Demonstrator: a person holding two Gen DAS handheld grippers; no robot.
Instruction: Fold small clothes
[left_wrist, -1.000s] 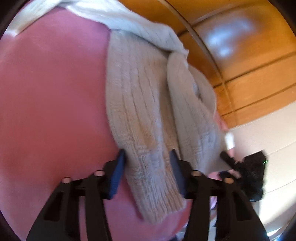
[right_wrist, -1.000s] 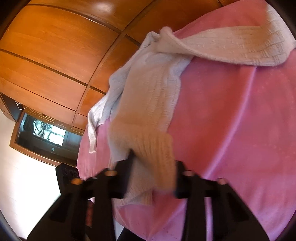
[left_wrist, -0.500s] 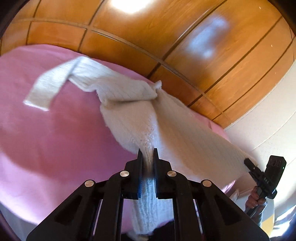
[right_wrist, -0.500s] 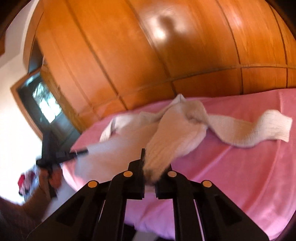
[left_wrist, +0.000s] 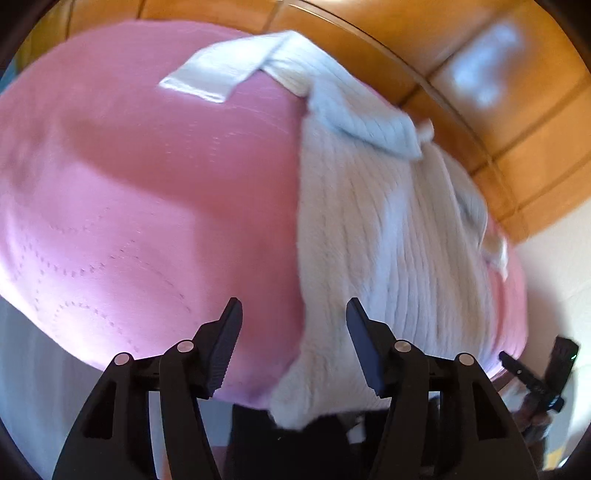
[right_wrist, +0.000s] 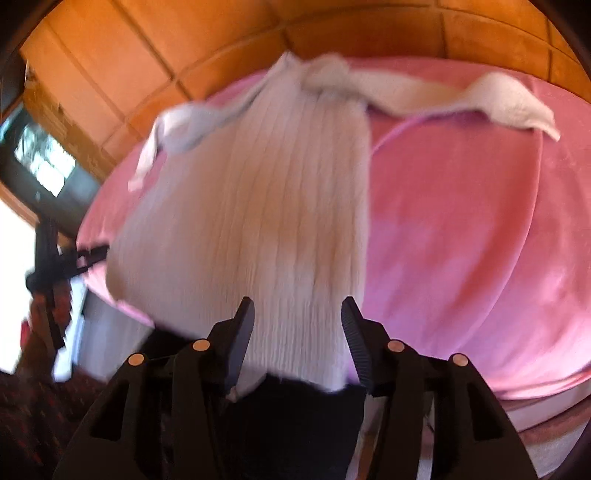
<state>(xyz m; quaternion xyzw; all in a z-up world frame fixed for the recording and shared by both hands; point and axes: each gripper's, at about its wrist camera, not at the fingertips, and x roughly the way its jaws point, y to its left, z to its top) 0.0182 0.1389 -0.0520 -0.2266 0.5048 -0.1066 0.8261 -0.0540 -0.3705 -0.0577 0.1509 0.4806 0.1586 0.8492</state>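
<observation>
A cream ribbed-knit sweater (left_wrist: 388, 236) lies stretched lengthwise on a bed covered by a pink blanket (left_wrist: 147, 177), its hem hanging just over the near edge of the bed. Glossy wooden wall panels (left_wrist: 480, 74) run behind the bed.

In the left wrist view, the left tongs (left_wrist: 294, 321) are spread and their jaws are opening. The sweater's left edge and its lower corner show in the gap between the two black fingers, but the pads do not press on the cloth. One sleeve (left_wrist: 221, 70) trails away to the left at the far end of the garment, lying flat on the blanket, and a folded piece of the knit crosses the upper body of the sweater.

In the right wrist view, the right tongs (right_wrist: 297, 325) are likewise spread with jaws opening. The sweater (right_wrist: 266, 206) body fills the space between the fingers and its hem sits between them, yet neither pad touches it. The long sleeve (right_wrist: 480, 99) reaches to the right across the pink blanket (right_wrist: 461, 240).

Each view catches the other tongs at its outer edge, held in a hand beside the bed: the right tongs (left_wrist: 532, 373) low on the right, the left tongs (right_wrist: 55, 258) on the left, both blurred.
</observation>
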